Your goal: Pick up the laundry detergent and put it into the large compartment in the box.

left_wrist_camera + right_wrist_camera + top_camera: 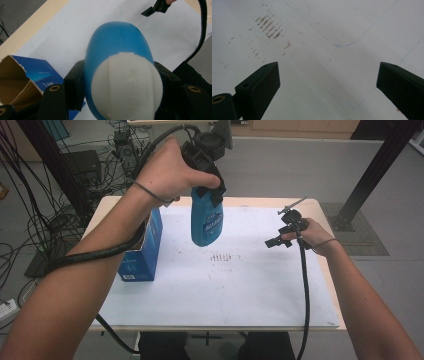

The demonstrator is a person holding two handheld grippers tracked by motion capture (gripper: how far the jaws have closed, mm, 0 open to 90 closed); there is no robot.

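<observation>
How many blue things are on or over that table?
2: a blue bottle held up in the left gripper, and a torn blue box standing on the table's left side.

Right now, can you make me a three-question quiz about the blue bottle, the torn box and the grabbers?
1. Where is the blue plastic bottle?
A. lying on the table
B. held above the white paper sheet
C. inside the box

2. What colour is the bottle's cap?
A. white
B. red
C. green

3. How is the right gripper?
A. shut on the bottle
B. shut on the box
C. open

Answers: 1 B, the left gripper grips its top in the air beside the torn-open blue cardboard box. 2 A, the cap looks white. 3 C, its jaws stand wide apart.
</observation>
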